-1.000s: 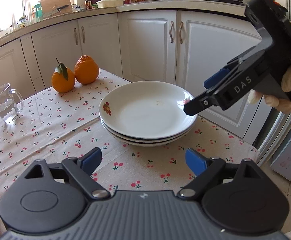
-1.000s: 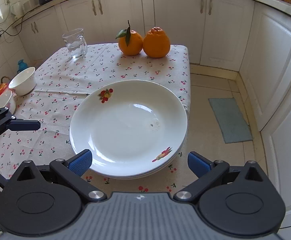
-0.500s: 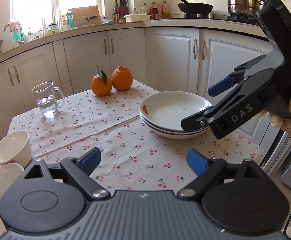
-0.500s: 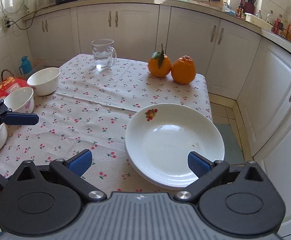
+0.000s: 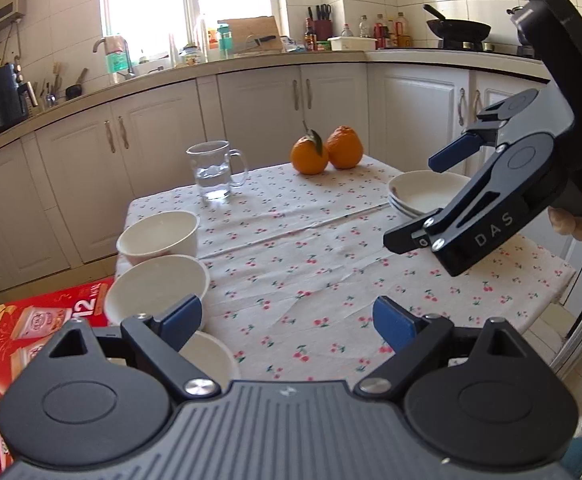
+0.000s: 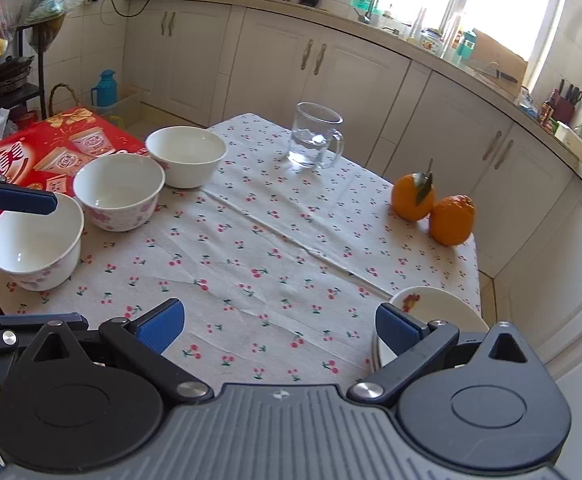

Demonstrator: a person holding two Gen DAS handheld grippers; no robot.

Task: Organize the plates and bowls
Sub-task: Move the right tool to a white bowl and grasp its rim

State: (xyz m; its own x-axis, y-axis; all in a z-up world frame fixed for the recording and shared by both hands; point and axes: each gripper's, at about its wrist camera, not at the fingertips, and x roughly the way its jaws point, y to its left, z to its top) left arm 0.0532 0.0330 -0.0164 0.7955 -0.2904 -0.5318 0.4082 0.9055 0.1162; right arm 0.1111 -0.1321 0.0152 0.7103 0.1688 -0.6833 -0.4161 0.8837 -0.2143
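A stack of white plates (image 5: 423, 196) sits at the table's right edge, also low right in the right wrist view (image 6: 431, 312). Three white bowls stand in a row at the left edge: far (image 6: 186, 156), middle (image 6: 119, 190), near (image 6: 35, 240); in the left wrist view they are far (image 5: 159, 236), middle (image 5: 155, 286), near (image 5: 211, 356). My left gripper (image 5: 287, 322) is open and empty above the near bowls. My right gripper (image 6: 277, 324) is open and empty over the tablecloth, left of the plates; it also shows in the left wrist view (image 5: 431, 196).
A glass mug of water (image 6: 315, 136) and two oranges (image 6: 431, 206) stand at the table's far side. A red carton (image 6: 51, 148) lies beside the table, left of the bowls. Kitchen cabinets (image 6: 331, 80) run behind.
Both grippers pulled back from the plates and swung left. The views now take in the whole table and the bowls. Both grippers stayed open.
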